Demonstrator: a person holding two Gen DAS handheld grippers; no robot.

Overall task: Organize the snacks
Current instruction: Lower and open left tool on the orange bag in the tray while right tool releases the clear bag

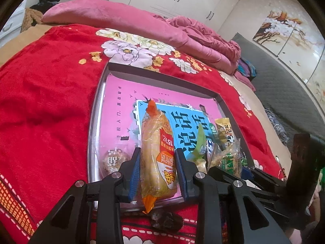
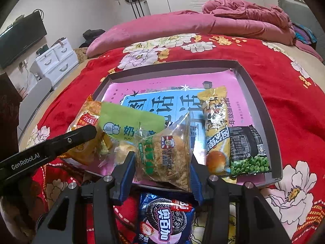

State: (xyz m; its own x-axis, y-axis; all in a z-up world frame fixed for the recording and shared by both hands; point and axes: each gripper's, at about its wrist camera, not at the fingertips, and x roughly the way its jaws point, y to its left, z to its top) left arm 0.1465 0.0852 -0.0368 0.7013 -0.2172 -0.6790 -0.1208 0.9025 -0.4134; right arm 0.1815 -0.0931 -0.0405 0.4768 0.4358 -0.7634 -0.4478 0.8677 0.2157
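My left gripper [image 1: 158, 152] is shut on a long orange and yellow rice cracker packet [image 1: 157, 152], held upright above the near edge of the grey tray [image 1: 162, 77]. In the right wrist view the same packet [image 2: 85, 120] shows at the tray's left side. My right gripper [image 2: 162, 158] is shut on a clear packet of floss snacks [image 2: 166, 150] over the tray's near rim [image 2: 256, 93]. A green milk candy packet [image 2: 130, 126], a yellow pastry packet [image 2: 217, 126] and a black green-pea packet [image 2: 249, 150] lie in the tray.
The tray rests on a red flowered bedspread [image 1: 50, 101], its floor lined with a pink and blue poster. A blue cookie packet [image 2: 166, 219] lies on the bed just before the tray. A round wrapped snack [image 1: 115, 160] sits at the tray's near left. Pink bedding [image 2: 243, 20] is piled behind.
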